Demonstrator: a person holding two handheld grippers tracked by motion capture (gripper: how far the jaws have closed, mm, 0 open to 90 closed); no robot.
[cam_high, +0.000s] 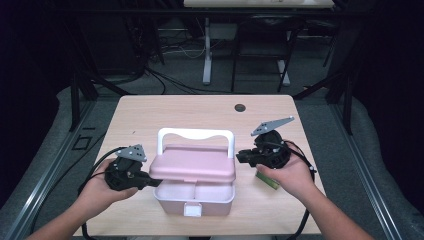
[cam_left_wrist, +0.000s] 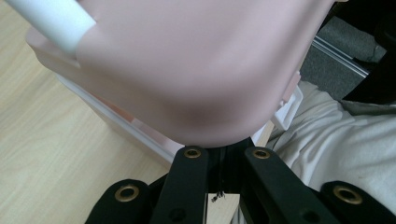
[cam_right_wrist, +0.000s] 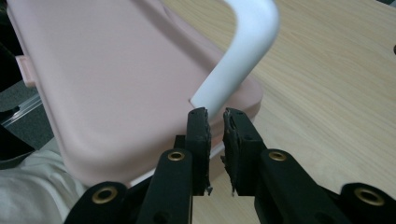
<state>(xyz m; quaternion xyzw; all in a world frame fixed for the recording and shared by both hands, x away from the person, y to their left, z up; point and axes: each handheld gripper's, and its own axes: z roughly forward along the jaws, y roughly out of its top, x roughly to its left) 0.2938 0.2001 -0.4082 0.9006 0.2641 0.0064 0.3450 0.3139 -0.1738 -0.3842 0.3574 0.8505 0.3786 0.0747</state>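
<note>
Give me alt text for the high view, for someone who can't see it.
A pink box with a white handle sits on a wooden table, its lid partly raised so the compartments inside show. A person's hands hold the left gripper at the lid's left edge and the right gripper at its right edge.

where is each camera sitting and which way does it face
High view: above the person's side, facing forward and down on the table and pink box; both forearms, left gripper and right gripper show.
Left gripper view: rides the left gripper, facing the lid up close; shut black jaws and a light sleeve show.
Right gripper view: rides the right gripper, facing the lid's side and the white handle; its jaws stand slightly apart.
All views share the lid and handle.
</note>
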